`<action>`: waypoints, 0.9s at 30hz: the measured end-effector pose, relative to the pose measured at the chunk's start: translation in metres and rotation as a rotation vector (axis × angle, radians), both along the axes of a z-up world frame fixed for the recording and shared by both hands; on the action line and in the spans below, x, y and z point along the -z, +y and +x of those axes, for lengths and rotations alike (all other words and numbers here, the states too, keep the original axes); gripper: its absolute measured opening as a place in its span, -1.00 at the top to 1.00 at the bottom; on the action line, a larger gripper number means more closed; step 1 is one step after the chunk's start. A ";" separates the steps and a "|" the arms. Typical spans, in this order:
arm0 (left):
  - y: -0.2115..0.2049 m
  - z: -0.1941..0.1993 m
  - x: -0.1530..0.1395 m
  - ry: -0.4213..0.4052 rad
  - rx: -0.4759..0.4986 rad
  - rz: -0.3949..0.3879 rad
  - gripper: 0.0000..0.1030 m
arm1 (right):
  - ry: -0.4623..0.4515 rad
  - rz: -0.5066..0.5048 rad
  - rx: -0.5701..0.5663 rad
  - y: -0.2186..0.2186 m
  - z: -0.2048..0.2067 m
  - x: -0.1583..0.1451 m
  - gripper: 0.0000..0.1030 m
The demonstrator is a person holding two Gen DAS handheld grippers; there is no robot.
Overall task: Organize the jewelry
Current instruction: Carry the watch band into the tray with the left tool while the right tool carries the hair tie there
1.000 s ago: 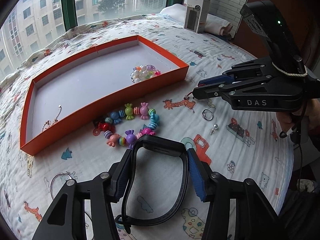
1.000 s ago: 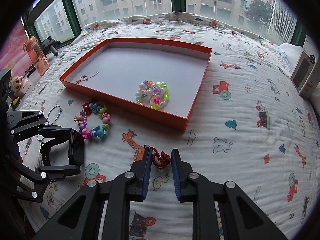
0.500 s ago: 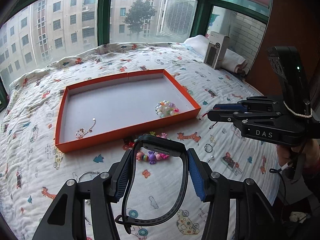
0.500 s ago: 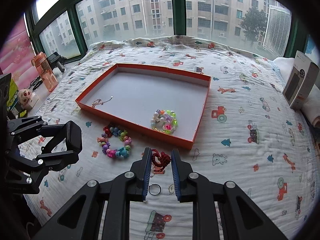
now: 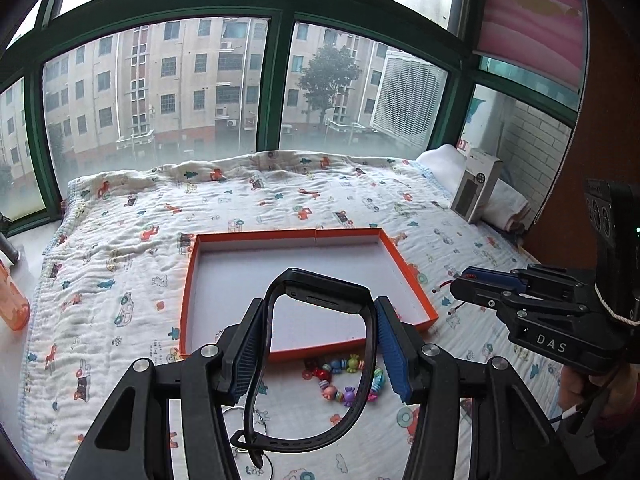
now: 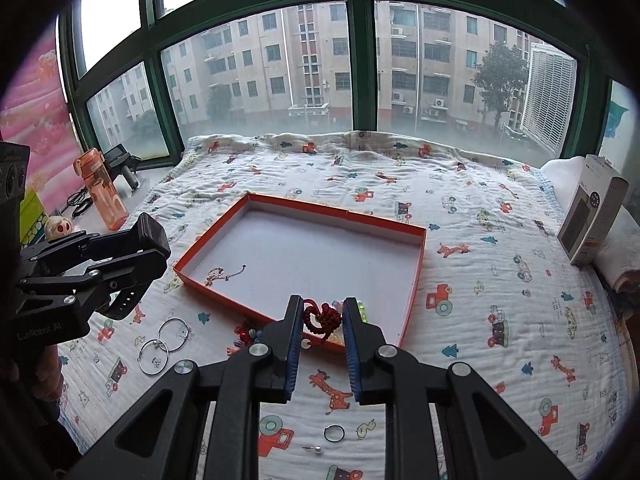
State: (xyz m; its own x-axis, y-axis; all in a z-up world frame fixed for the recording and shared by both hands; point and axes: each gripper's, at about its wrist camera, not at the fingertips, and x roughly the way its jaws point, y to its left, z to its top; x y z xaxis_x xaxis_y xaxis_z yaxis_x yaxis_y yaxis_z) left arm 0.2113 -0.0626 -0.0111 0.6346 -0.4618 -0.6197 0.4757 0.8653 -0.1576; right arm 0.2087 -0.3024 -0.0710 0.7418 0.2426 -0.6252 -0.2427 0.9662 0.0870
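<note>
Chain (image 6: 224,274) and beads already in tray (image 6: 416,276). Left gripper (image 5: 320,344) half-spread, clamping watch (image 5: 316,360); right gripper (image 6: 320,324) near-closed, pinching red knot (image 6: 322,318). Candy bracelet (image 5: 344,376), hoops (image 6: 166,340), ring (image 6: 334,433) still out.

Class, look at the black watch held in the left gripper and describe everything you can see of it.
The black watch is a closed loop: a rectangular, glossy body at the top, seen edge-on, and a matte, rubbery-looking strap curving below, with its loose tail sticking out at the bottom left. The right wrist view shows adjustment holes along the strap. The left gripper is clamped on it, its blue ribbed fingers pressing the strap from both sides. It hangs lifted above the patterned bedspread, in front of the orange tray, touching nothing else.
</note>
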 end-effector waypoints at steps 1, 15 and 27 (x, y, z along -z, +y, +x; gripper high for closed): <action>0.000 0.005 -0.002 -0.006 -0.008 -0.002 -0.11 | -0.002 0.002 0.002 0.000 0.003 -0.001 0.56; -0.012 0.095 0.053 0.109 -0.076 0.015 -0.11 | 0.072 0.005 0.075 -0.008 0.061 0.029 0.56; -0.037 0.142 0.117 0.210 -0.074 0.072 -0.13 | 0.174 -0.015 0.086 -0.007 0.089 0.069 0.56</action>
